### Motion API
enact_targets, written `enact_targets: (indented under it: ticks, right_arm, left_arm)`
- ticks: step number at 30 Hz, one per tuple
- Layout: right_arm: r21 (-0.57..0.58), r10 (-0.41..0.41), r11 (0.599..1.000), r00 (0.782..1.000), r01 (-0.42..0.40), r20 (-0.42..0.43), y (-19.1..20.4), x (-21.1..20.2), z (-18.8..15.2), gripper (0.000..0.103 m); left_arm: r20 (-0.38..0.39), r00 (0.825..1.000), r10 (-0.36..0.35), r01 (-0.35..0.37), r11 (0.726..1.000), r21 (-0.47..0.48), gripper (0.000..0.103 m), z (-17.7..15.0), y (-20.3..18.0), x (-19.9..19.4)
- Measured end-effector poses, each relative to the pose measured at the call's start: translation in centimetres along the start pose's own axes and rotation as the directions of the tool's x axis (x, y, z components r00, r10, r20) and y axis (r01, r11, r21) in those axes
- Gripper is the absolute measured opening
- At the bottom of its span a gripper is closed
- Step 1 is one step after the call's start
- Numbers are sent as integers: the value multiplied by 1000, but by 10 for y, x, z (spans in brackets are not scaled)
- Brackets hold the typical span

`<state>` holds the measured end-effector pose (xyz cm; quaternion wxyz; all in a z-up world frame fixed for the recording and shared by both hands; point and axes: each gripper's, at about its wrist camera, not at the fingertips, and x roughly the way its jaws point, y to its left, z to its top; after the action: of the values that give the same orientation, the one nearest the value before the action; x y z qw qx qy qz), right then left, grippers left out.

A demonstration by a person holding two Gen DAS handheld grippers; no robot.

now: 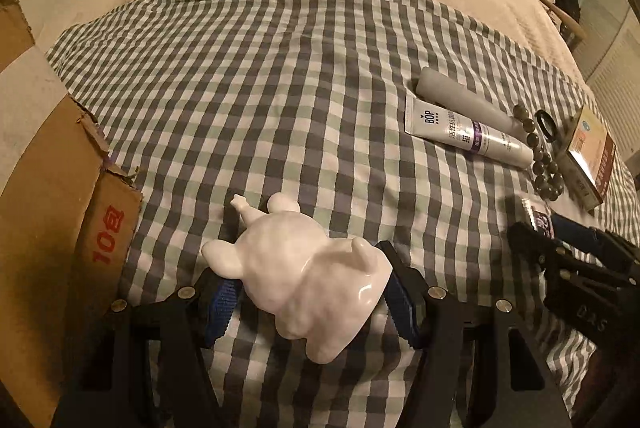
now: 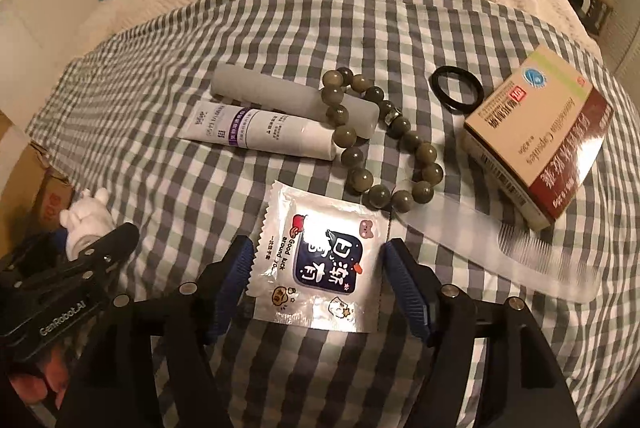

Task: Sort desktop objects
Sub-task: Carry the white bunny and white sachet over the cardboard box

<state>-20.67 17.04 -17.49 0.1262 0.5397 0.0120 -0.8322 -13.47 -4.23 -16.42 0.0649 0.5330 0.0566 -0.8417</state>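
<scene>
Straddling a white figurine (image 1: 304, 280), the left gripper (image 1: 310, 292) has its blue pads on either flank of the glossy little animal, which lies on the checked cloth (image 1: 280, 88) close to a cardboard box (image 1: 60, 228). Whether the pads press it or merely bracket it I cannot tell. The right gripper (image 2: 320, 288) stands open around a snack packet (image 2: 320, 268), its jaws just clear of the crinkled edges. Both pickups look to be at the closing stage.

Beyond the packet lie a bead bracelet (image 2: 400, 144), a toothpaste tube (image 2: 256, 132), a frosted cylinder (image 2: 280, 96), a black ring (image 2: 456, 88), a medicine box (image 2: 540, 140) and a clear comb (image 2: 520, 260).

Next, I judge, the figurine needs a firm squeeze at its widest part, being smooth and rounded; the packet is thin and flat, so the jaws must pinch low.
</scene>
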Motion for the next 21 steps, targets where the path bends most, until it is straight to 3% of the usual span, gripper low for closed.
enact_targets:
  ticks: [3,7,15,21]
  right_arm:
    - [-19,-33,999,999,33,0,0,-1,-1,48]
    - [10,-19,1000,1000,19,-11,-11,-7,-3,42]
    - [1,-10,1000,1000,10,5,-12,-40,-12,42]
    - [-37,-13,999,998,15,61,6,-95,-12,42]
  left_arm:
    - [-3,1000,-2,2,1000,-4,66,-2,2,-2]
    - [-14,1000,-10,9,1000,-12,66,-6,2,-7]
    - [15,999,-43,42,999,33,66,-11,-10,-44]
    - [103,991,-82,69,990,124,66,-5,-14,-105]
